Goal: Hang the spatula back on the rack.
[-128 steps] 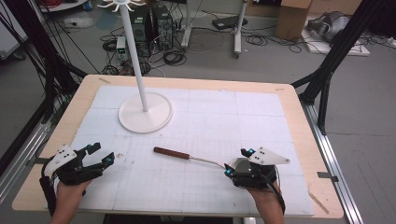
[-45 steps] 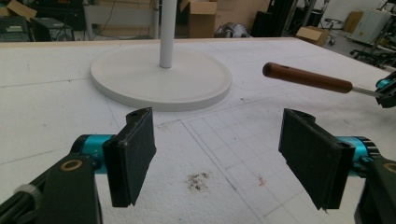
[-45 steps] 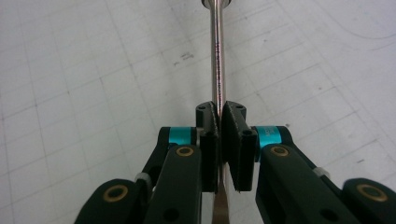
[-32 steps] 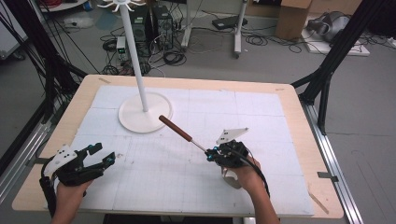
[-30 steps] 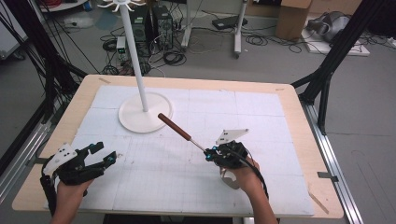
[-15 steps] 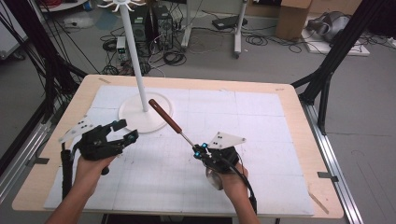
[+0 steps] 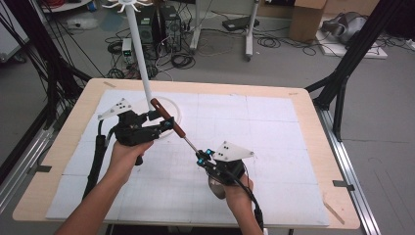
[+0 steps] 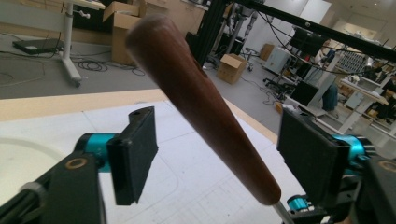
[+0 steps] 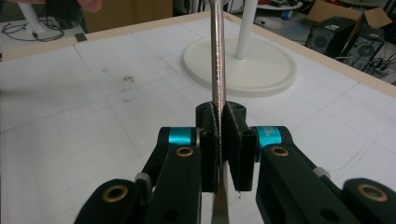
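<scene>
the right claw (image 7: pixel 201 157) is clenched on the metal shaft (image 9: pixel 217 56) of a tool (image 7: pixel 174 124), holding it off the desk (image 7: pixel 303 122) with the wooden handle (image 7: pixel 167 117) tilted up and away toward the stand (image 7: pixel 142 63). a few seconds back the tool lay flat on the desk near the right claw; now it is lifted and swung toward the left side.

the left claw (image 7: pixel 164 126) was parked at the near left corner a second ago and has come up and across to meet the handle. its jaws have just been closing a little, with the handle between them, but in the left gripper view they stand clear of the wood on both sides, so it is released, not yet gripping. this looks like a handover in progress: next the left claw likely needs to close on the handle before the right lets go.

the high view gives the whole layout, both hands, and the tool bridging the two claws over the stand's white base (image 7: pixel 172 108). the left gripper view shows what that one cannot: the gap between each pad (image 8: pixel 135 154) and the handle (image 8: pixel 205 102), and a small hole in the wood near its far end. the right gripper view shows the shaft pinched tight between its pads (image 9: pixel 210 140), rising straight up, with the base (image 9: pixel 240 65) beyond.
</scene>
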Available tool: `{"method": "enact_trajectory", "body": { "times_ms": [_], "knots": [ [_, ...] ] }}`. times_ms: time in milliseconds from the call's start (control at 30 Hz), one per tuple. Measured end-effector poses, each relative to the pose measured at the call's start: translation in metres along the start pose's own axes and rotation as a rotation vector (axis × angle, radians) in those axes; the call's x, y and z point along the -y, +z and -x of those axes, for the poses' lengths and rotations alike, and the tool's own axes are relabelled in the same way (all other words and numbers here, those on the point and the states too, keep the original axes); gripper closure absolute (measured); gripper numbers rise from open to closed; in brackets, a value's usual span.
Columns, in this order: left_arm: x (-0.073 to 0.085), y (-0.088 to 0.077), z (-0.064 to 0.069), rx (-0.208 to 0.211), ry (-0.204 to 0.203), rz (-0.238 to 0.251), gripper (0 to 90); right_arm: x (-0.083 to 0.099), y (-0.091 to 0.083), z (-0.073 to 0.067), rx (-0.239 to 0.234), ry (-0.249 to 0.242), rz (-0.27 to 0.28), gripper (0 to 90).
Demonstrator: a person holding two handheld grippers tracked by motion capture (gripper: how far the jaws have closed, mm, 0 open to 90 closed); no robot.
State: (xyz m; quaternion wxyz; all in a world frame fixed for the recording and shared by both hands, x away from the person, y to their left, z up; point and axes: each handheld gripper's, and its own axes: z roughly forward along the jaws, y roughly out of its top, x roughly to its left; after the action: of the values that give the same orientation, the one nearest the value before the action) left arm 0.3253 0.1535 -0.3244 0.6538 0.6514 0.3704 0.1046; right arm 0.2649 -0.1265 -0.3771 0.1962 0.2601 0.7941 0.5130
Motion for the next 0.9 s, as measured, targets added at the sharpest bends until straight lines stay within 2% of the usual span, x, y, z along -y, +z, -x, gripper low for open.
{"method": "enact_trajectory", "body": {
  "times_ms": [167,200,233,300,433,533,667,700,767,800,900],
  "knots": [
    [-0.003,0.006,0.004,-0.008,-0.021,0.011,47.0,0.000,-0.001,-0.002,0.013,-0.002,-0.002,84.2],
    [-0.003,0.006,0.004,-0.008,-0.021,0.011,48.7,0.000,-0.001,-0.003,0.019,0.002,-0.003,84.2],
    [-0.004,0.007,0.004,-0.015,-0.045,0.013,50.3,0.000,-0.002,-0.003,0.025,0.003,-0.002,84.2],
    [-0.005,0.009,0.005,-0.021,-0.064,0.015,52.5,-0.001,-0.002,-0.003,0.045,0.000,-0.007,84.2],
    [-0.007,0.011,0.007,-0.015,-0.072,0.031,57.9,-0.001,-0.001,-0.004,0.061,-0.004,-0.006,84.2],
    [-0.009,0.012,0.010,0.000,-0.077,0.048,63.2,-0.002,-0.001,-0.006,0.070,0.012,0.003,84.1],
    [-0.012,0.012,0.014,0.012,-0.085,0.063,64.7,-0.002,-0.001,-0.006,0.073,0.013,0.011,84.1],
    [-0.013,0.013,0.015,0.019,-0.087,0.068,66.2,-0.002,0.000,-0.007,0.072,0.028,0.014,84.1],
    [-0.015,0.013,0.018,0.038,-0.092,0.076,67.1,-0.003,0.000,-0.008,0.074,0.025,0.020,84.0],
    [-0.018,0.013,0.021,0.066,-0.101,0.087,68.8,-0.004,0.001,-0.010,0.084,0.024,0.020,83.8],
    [-0.021,0.012,0.026,0.077,-0.081,0.092,70.3,-0.005,0.002,-0.012,0.106,0.010,0.024,83.7]
  ]
}}
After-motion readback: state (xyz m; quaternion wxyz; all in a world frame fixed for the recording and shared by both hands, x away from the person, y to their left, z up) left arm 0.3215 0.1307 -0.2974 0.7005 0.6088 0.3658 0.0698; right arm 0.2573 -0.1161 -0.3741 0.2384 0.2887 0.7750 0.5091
